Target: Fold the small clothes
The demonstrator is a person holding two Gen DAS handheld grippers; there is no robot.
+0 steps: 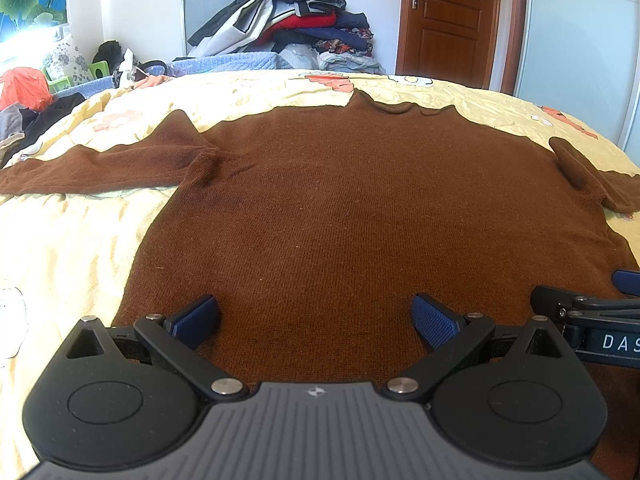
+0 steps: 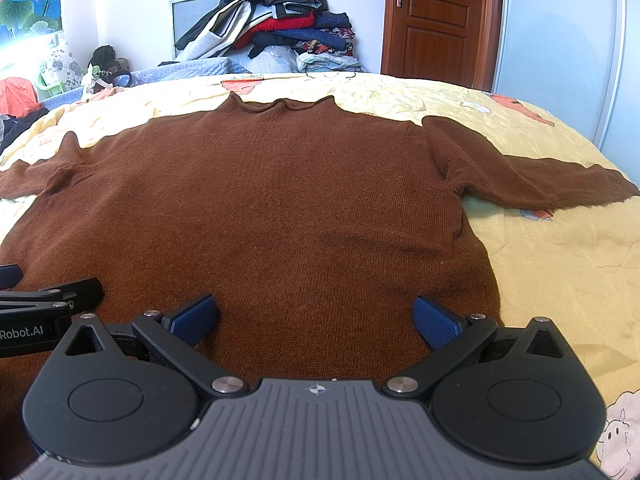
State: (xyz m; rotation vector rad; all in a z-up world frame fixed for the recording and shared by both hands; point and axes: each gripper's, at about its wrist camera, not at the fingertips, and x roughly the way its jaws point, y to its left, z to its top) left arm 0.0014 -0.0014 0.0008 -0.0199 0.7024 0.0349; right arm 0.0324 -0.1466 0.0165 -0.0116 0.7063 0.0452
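A brown knit sweater (image 1: 340,208) (image 2: 260,208) lies spread flat on the yellow bedspread, collar at the far side, hem toward me. Its left sleeve (image 1: 88,170) stretches out to the left and its right sleeve (image 2: 532,180) to the right. My left gripper (image 1: 316,320) hovers open over the lower left part of the hem, nothing between its blue pads. My right gripper (image 2: 316,320) is open over the lower right part of the hem, also holding nothing. Each gripper shows at the edge of the other's view: the right gripper's black body (image 1: 592,320) and the left gripper's black body (image 2: 40,312).
The yellow bedspread (image 1: 60,248) (image 2: 560,272) covers the bed around the sweater. A tall pile of clothes (image 1: 296,20) stands against the far wall. A wooden door (image 1: 448,20) is at the back right. Loose clothes and an orange bag (image 1: 24,88) lie at the far left.
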